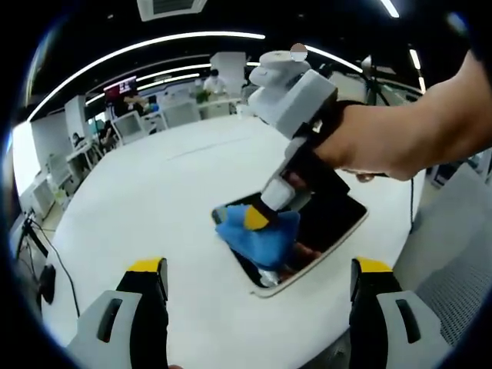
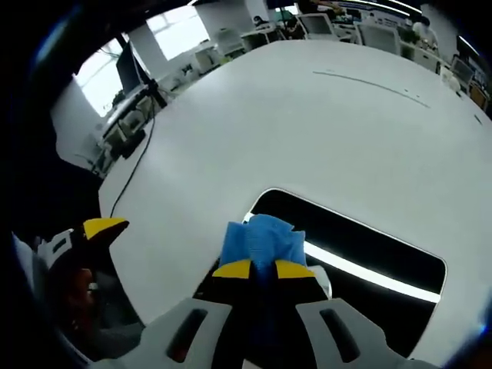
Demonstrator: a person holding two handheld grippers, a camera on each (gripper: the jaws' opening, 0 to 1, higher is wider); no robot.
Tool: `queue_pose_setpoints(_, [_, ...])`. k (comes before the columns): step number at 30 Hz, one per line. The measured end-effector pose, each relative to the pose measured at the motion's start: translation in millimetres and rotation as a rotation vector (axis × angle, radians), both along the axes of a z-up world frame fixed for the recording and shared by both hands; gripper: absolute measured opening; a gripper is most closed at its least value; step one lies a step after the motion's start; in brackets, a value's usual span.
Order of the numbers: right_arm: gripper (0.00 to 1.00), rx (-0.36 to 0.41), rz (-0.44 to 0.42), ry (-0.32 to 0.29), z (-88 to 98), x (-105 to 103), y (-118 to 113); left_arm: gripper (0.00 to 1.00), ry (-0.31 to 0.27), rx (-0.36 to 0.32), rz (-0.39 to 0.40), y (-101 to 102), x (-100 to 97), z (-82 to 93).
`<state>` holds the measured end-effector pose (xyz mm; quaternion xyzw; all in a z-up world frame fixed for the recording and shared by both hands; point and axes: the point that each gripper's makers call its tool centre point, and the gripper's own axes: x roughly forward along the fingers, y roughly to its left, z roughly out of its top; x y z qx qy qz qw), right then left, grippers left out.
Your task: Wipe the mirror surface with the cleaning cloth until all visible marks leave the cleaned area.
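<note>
Left gripper view: left gripper [image 1: 257, 288] jaws apart, holding nothing; right gripper [image 1: 265, 209] presses blue cloth [image 1: 257, 237] on mirror [image 1: 323, 223] near worktop [image 1: 154, 200] edge | Right gripper view: right gripper [image 2: 262, 270] jaws clamp cloth [image 2: 261, 240] at mirror [image 2: 369, 246] corner; light strip reflected.

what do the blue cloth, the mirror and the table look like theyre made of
The blue cloth looks like soft matte fabric, perhaps microfibre: it bunches into folds in the right gripper. The mirror looks like glossy glass with a thin pale rim: it reflects ceiling light strips. The table is a smooth white top, likely laminate; it has a faint sheen.
</note>
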<state>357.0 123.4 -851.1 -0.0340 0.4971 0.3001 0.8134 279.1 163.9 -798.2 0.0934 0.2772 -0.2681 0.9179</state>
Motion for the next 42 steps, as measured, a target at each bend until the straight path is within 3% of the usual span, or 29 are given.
queue_pose_setpoints(6, [0.04,-0.001,-0.007,0.001,-5.6,6,-7,0.99,0.000,0.000,0.002,0,1.3,-1.2])
queue_pose_setpoints(25, [0.04,0.006,-0.021,0.000,-2.0,-1,-21,0.99,-0.001,0.003,0.009,0,-0.5,-2.2])
queue_pose_setpoints(42, [0.04,0.004,-0.058,0.000,-0.1,0,-59,0.99,0.000,-0.002,0.016,1,-0.8,-0.6])
